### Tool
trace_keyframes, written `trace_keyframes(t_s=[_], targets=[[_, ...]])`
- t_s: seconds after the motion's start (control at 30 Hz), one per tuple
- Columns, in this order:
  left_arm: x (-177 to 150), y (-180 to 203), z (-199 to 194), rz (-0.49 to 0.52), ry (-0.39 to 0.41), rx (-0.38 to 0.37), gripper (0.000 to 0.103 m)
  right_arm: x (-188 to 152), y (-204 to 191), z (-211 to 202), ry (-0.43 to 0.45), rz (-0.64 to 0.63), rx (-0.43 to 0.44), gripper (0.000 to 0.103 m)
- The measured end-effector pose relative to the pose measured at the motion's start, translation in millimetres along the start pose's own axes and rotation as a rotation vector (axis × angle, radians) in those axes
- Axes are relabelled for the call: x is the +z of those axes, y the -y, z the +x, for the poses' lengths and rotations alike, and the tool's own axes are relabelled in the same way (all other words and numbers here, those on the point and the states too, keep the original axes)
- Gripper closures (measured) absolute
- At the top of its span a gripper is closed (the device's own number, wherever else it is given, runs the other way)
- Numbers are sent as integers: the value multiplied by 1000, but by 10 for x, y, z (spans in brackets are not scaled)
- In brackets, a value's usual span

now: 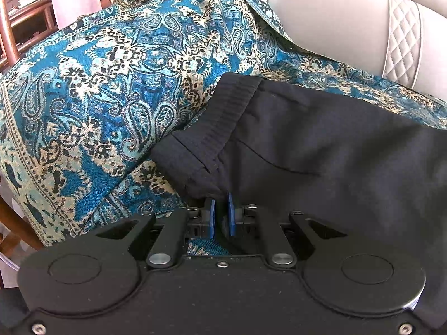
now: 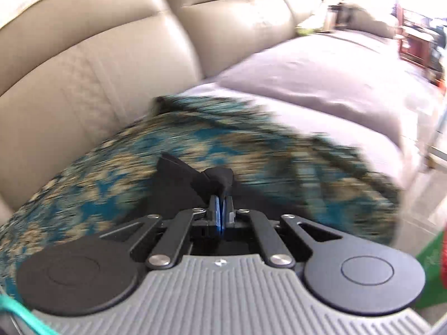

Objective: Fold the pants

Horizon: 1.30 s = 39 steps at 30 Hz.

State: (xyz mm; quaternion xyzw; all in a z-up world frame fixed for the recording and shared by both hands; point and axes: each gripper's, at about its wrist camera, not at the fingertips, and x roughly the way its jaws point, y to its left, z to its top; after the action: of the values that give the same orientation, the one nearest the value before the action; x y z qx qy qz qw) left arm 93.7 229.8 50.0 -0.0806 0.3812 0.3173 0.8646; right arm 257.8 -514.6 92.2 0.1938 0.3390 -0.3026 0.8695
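Note:
The black pants (image 1: 307, 150) lie on a blue paisley throw (image 1: 111, 89) over a sofa seat, waistband (image 1: 223, 117) to the upper left. My left gripper (image 1: 221, 203) is shut on the pants' near edge by the waistband, blue pads nearly together with cloth between them. In the right wrist view, blurred by motion, my right gripper (image 2: 221, 198) is shut on a bunched end of the black pants (image 2: 215, 180), held above the paisley throw (image 2: 139, 150).
A beige leather sofa back (image 2: 97, 55) stands behind the seat and shows at the upper right of the left wrist view (image 1: 349, 16). A lilac cushion (image 2: 321, 78) lies to the right. Wooden chairs (image 1: 16, 28) stand beyond the sofa's left end.

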Motion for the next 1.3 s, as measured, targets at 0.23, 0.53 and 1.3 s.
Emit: trace_keyframes(t_s=[0.23, 0.53, 1.3], targets=[[40, 22, 5, 6, -21, 2, 92, -181, 595, -49, -43, 54, -66, 99], [78, 16, 36, 27, -40, -1, 92, -403, 640, -33, -59, -20, -140, 98], [60, 78, -573, 132, 82, -149, 71, -339, 1265, -374, 27, 253, 109, 36]])
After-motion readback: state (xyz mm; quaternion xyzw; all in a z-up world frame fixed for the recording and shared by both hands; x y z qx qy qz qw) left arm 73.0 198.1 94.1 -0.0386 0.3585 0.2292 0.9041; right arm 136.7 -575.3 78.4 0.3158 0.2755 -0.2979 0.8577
